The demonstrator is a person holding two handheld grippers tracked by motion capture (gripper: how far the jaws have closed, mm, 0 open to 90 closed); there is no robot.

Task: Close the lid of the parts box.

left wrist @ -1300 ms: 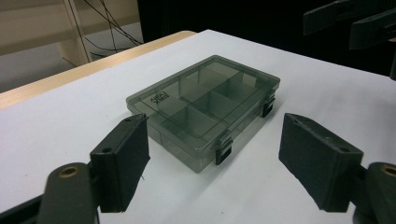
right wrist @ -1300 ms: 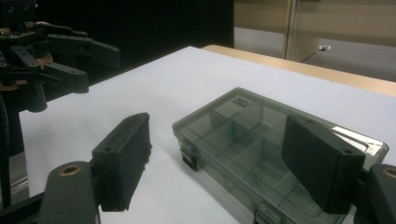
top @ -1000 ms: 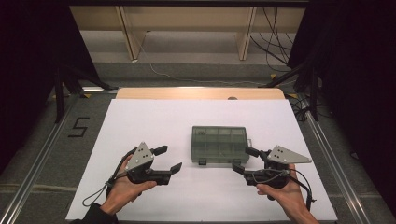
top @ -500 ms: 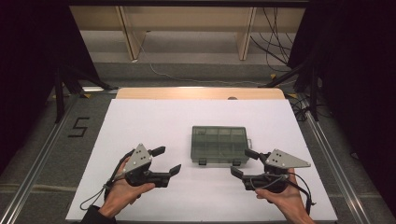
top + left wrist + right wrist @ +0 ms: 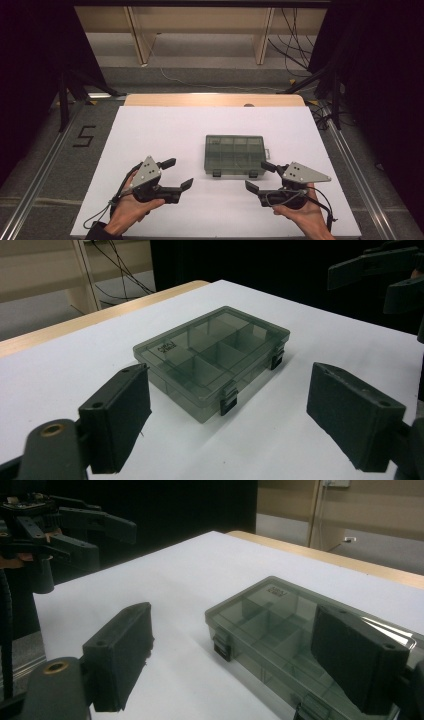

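Left gripper [image 5: 176, 173] is hovering low over the near-left part of the white table [image 5: 165, 130], jaws spread with nothing between them; they have just been opening wider. A hand [image 5: 131, 210] is holding it from the near edge, jaws pointing right toward the box.

Grey translucent compartment box [image 5: 234, 154] is lying flat around the table's middle, slightly right of centre, lid closed. Its two dark latches [image 5: 229, 398] are facing the near edge and, going by the left gripper view, are looking fastened. Compartments are looking empty, though the tinted lid is making that hard to confirm.

Right gripper [image 5: 260, 177] is hovering just off the box's near-right corner, jaws likewise spread and holding nothing, having just been opening too; neither gripper is touching the box.

Step in hand, judging by this: approach before opening the box. Next move is probably calling for one gripper steadying the box while the other is working a latch, jaws narrowing first.
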